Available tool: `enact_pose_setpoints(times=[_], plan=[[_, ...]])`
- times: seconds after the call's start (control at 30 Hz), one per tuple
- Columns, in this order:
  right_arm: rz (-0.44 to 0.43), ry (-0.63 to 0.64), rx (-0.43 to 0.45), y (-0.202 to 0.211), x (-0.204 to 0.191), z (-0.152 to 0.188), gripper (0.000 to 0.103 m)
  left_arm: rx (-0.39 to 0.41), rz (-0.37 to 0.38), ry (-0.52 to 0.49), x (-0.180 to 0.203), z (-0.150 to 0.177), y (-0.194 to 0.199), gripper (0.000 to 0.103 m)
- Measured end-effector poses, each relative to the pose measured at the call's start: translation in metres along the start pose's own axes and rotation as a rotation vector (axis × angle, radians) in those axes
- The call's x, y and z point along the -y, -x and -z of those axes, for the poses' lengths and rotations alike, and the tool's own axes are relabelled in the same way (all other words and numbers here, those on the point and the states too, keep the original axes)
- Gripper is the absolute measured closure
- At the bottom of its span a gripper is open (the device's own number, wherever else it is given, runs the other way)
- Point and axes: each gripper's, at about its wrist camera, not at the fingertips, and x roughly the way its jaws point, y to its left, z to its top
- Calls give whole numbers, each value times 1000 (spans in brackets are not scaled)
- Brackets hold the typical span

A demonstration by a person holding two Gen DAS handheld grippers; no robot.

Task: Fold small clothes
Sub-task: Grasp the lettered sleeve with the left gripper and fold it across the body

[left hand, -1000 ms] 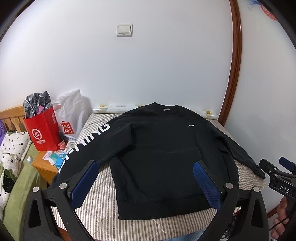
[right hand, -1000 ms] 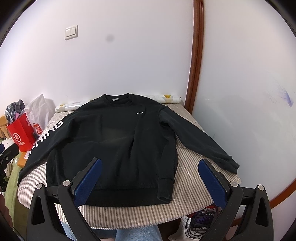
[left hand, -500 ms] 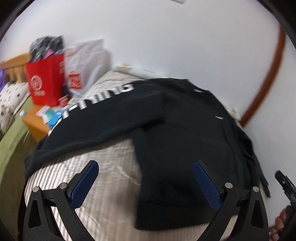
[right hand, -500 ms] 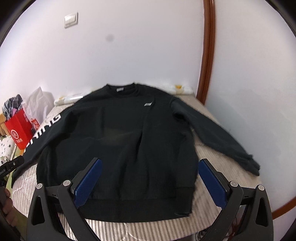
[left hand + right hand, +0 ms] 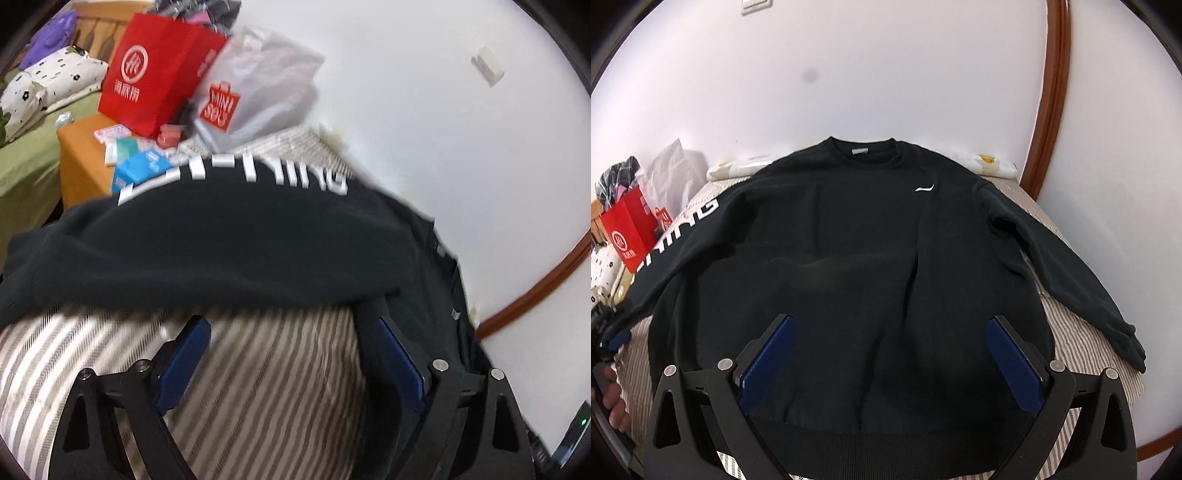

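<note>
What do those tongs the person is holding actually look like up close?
Both look alike. The left tongs and right tongs each have two matte black plastic fingers with triangular cut-outs and round silver pivot pins, and a flat rectangular dark-blue pad inside each finger. No cables or lettering show on them here.

Left wrist view: motion blur smears the white sleeve lettering of the black sweatshirt; its body is cut off at right. Right wrist view: the hem is hidden behind the right claw; the left claw is clipped by the frame edge.
</note>
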Motion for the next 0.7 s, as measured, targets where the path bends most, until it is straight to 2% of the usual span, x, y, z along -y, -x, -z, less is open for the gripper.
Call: enact_pose_setpoints(times=[0.03, 0.2, 0.23, 0.27, 0.3, 0.33, 0.4, 0.47, 0.57, 0.7], plan=[[-2, 2, 0, -1, 0, 1, 2, 26, 2, 6, -1, -3, -1, 14], [11, 11, -14, -13, 3, 3, 2, 42, -58, 50, -7, -19, -14, 20], [13, 8, -12, -14, 5, 3, 2, 48, -95, 53, -7, -21, -15, 28], [13, 3, -11, -15, 8, 3, 2, 60, -131, 48, -7, -22, -16, 42], [12, -1, -12, -16, 11, 4, 2, 70, -180, 34, -6, -22, -19, 48], [8, -3, -15, -18, 13, 4, 2, 77, -213, 19, -6, -23, -21, 59], [2, 2, -23, -21, 20, 5, 2, 64, -271, -4, -4, -26, -27, 90], [11, 11, -17, -22, 27, 5, 2, 46, -290, -24, 2, -31, -27, 95], [5, 13, 4, -21, 42, 8, 2, 108, -330, -122, 33, -42, -12, 96], [0, 13, 22, -23, 64, 8, 2, 168, -260, -280, 101, -59, 4, 96]])
